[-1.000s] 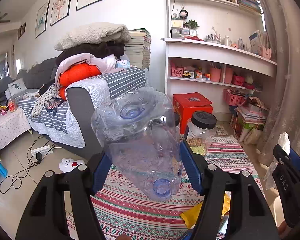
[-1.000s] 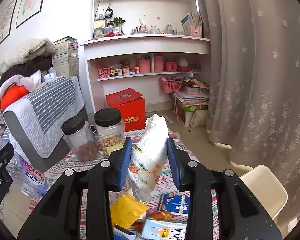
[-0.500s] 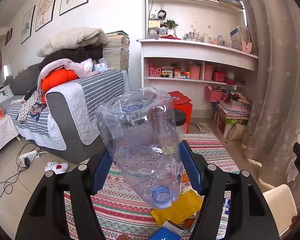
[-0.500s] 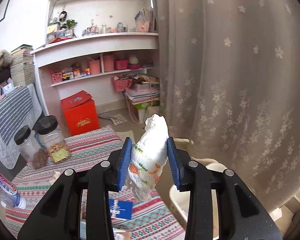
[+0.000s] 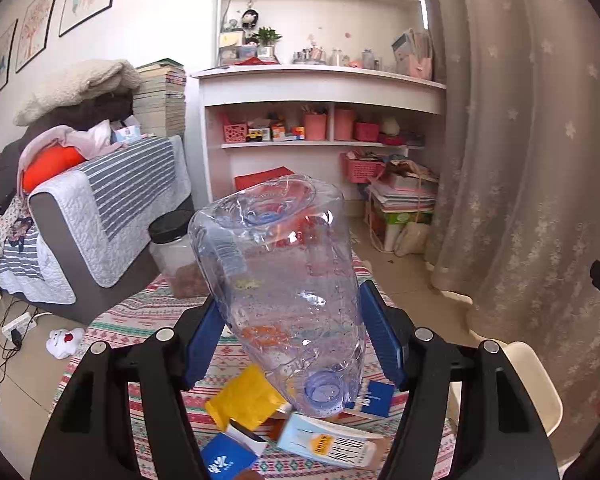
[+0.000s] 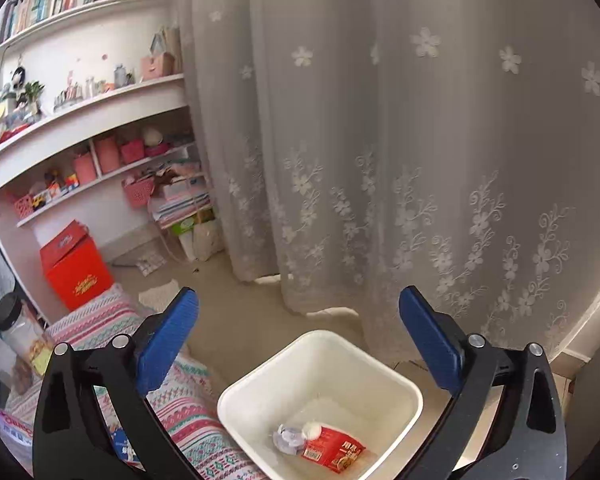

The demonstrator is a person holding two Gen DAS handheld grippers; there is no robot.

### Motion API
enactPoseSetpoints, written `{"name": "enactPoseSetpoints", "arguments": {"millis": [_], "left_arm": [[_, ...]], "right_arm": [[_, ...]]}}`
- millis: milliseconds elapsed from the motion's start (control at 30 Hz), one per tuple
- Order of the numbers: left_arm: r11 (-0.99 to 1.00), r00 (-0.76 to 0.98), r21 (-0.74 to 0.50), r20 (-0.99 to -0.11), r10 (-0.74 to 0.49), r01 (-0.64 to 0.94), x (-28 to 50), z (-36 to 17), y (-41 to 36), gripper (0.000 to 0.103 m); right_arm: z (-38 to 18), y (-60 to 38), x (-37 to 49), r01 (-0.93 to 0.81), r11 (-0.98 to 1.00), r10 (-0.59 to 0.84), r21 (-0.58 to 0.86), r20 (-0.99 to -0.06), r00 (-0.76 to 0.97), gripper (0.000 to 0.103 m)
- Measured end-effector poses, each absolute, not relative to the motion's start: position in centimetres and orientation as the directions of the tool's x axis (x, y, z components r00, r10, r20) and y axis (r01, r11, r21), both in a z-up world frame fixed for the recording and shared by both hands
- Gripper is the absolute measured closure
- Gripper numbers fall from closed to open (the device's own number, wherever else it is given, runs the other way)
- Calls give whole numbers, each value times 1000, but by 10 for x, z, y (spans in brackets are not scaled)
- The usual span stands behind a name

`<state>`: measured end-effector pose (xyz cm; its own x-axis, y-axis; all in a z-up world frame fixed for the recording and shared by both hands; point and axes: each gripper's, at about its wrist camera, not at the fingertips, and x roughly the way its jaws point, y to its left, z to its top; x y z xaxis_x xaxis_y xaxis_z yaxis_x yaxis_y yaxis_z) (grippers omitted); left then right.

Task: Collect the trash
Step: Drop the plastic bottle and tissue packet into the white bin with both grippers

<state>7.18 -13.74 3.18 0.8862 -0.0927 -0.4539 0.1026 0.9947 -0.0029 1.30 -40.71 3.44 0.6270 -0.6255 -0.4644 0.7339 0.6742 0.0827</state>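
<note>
Clear plastic bottle (image 5: 284, 288): clamped neck-down between blue pads of left gripper (image 5: 296, 340), above striped rug (image 5: 140, 316) w/ scattered packets. White bin (image 6: 380, 364) sits below right gripper (image 6: 300, 328), holding red packet (image 6: 332, 454) & wrapper. Right jaws opening, nothing between them.

Beside the white bin (image 6: 400, 396), the curtain (image 6: 420, 140) is grey-beige, embroidered with white flowers; inside the bin lies a red packet (image 6: 332, 450); left of the bin the rug (image 6: 188, 412) runs in pink, teal and white stripes; further left of the bin stands a red box (image 6: 74, 272); the right gripper (image 6: 299, 334) has blue pads on black arms; the bottle (image 5: 284, 292) is clear, blue-tinted.
</note>
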Motion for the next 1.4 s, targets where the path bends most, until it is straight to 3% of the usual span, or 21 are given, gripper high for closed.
{"name": "enactPoseSetpoints", "arguments": {"millis": [467, 767, 867, 900, 1100, 1400], "left_arm": [[925, 769, -136, -519, -373, 356, 70, 44, -282, 38], [870, 682, -188, -554, -477, 456, 66, 37, -356, 37], [851, 615, -242, -602, -509, 467, 73, 25, -370, 35], [846, 594, -259, -616, -517, 466, 75, 22, -372, 30], [857, 609, -216, -624, -489, 468, 70, 17, -363, 21], [936, 714, -62, -629, -307, 347, 81, 17, -299, 14]], "right_arm": [[42, -505, -47, 857, 446, -702, 258, -493, 513, 7], [42, -530, -67, 882, 384, -733, 272, -491, 470, 7], [42, -533, -71, 890, 372, -748, 262, -483, 455, 7], [42, -534, -72, 892, 370, -750, 259, -484, 451, 7], [40, -534, -69, 887, 378, -734, 264, -498, 461, 7], [43, -483, -27, 825, 539, -682, 171, -487, 546, 7]]}}
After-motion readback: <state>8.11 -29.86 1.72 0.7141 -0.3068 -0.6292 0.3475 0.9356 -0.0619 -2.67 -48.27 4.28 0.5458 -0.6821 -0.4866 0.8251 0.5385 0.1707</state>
